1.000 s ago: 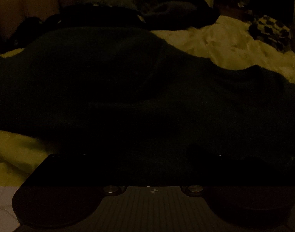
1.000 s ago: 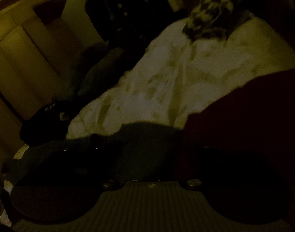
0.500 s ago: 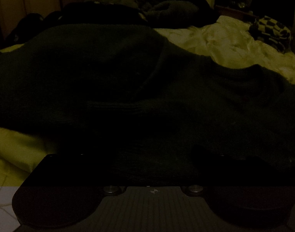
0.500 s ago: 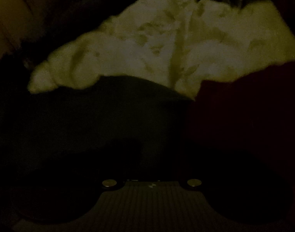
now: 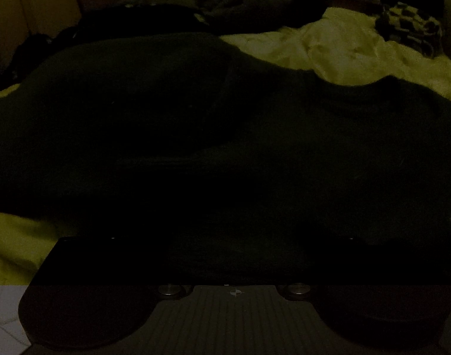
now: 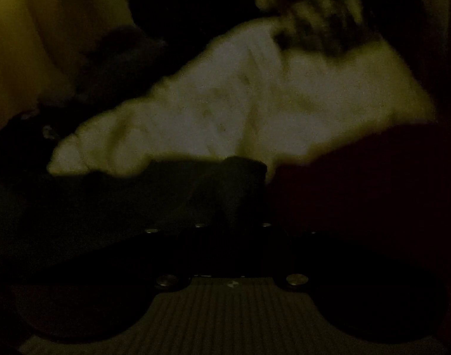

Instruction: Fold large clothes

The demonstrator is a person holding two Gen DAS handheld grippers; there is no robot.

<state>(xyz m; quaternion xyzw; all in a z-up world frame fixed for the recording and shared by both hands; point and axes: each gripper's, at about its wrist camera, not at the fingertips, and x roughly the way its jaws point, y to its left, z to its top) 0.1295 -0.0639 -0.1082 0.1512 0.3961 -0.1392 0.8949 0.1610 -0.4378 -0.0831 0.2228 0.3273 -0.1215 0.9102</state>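
Observation:
A large dark garment (image 5: 225, 133) lies spread across a bed with pale bedding (image 5: 343, 47) and fills most of the left wrist view. My left gripper (image 5: 231, 239) sits low at the garment's near edge. Its dark fingers stand wide apart, open, with cloth lying between them. In the right wrist view the same garment (image 6: 107, 201) covers the lower left. My right gripper (image 6: 232, 226) has its fingers close together, shut on a raised bunch of the garment's edge (image 6: 234, 177). The light is very dim and the right view is blurred.
A dark red cloth (image 6: 373, 192) lies just right of the right gripper. A checkered cloth (image 5: 411, 26) sits at the bed's far right. Dark heaped clothes (image 5: 249, 9) line the back. Pale cupboard fronts (image 6: 24, 44) stand at the left, and floor tiles (image 5: 3, 310) show below.
The right gripper's fingers went from wide apart to together, gathering a bunch of the dark garment, while its view dipped and swung back. The left gripper barely moved.

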